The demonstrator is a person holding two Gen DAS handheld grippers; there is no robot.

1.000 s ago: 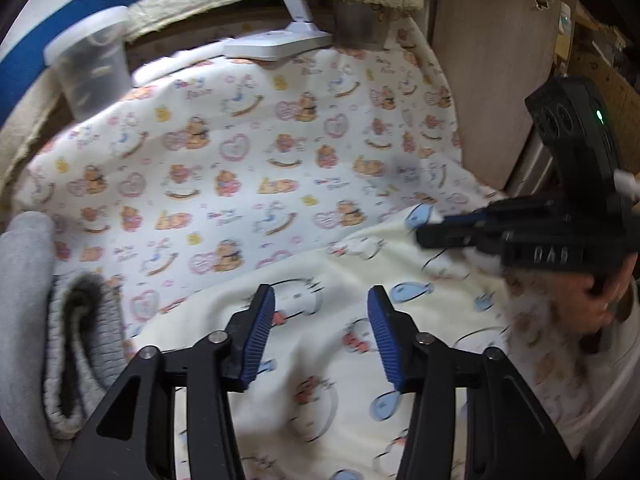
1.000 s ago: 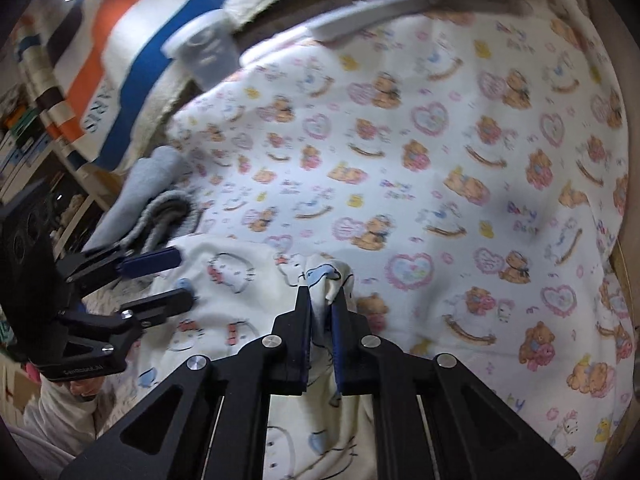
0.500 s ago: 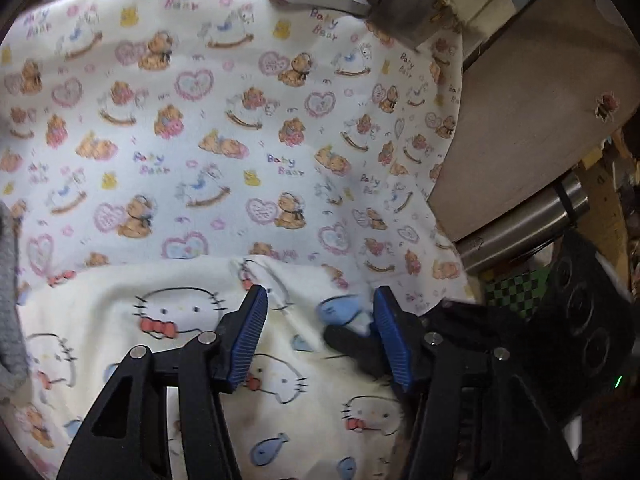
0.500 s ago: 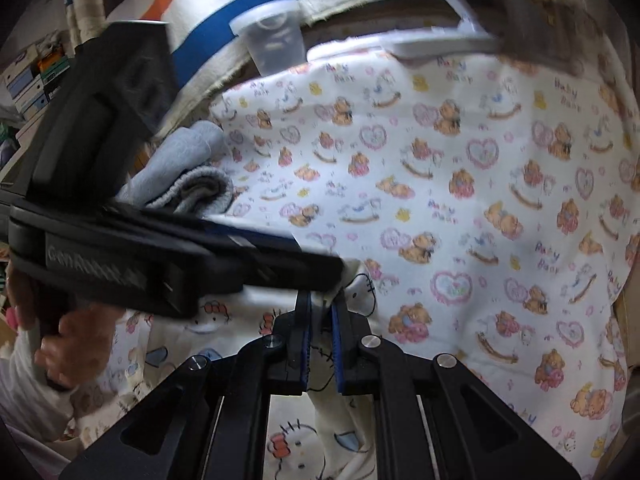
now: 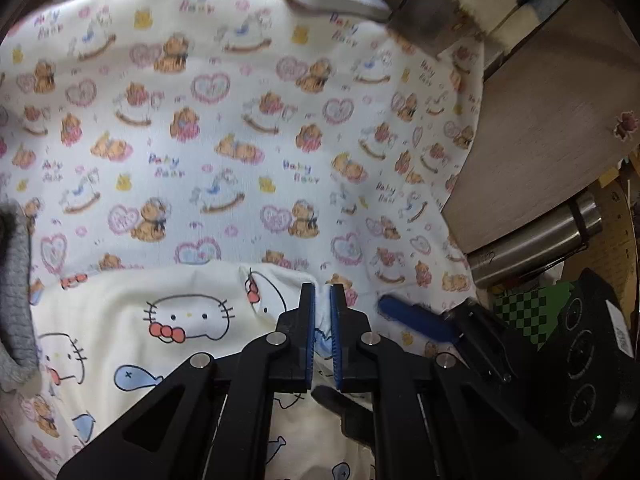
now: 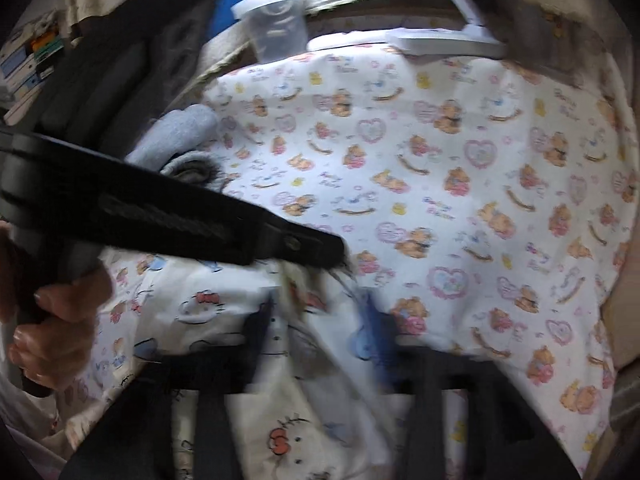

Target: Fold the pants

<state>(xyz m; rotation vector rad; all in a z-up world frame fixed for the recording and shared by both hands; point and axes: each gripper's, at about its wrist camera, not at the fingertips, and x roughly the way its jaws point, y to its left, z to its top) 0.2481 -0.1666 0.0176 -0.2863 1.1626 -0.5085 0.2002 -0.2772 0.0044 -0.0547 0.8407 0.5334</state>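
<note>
Cream pants (image 5: 192,300) edge pinched by left tongs (image 5: 322,304); right tongs (image 6: 320,316) spread apart.

**Pants at the near edge, clutter along the back**

The pants (image 5: 188,320) lie on the sheet (image 5: 248,128) at its near side. The left tongs (image 5: 320,320) pinch their far edge; the right tongs (image 5: 416,322) sit just to the right. A towel (image 5: 14,280) lies left of the pants. A cup (image 6: 276,26) stands behind the sheet, and a flask (image 5: 532,244) lies off its right edge.
</note>
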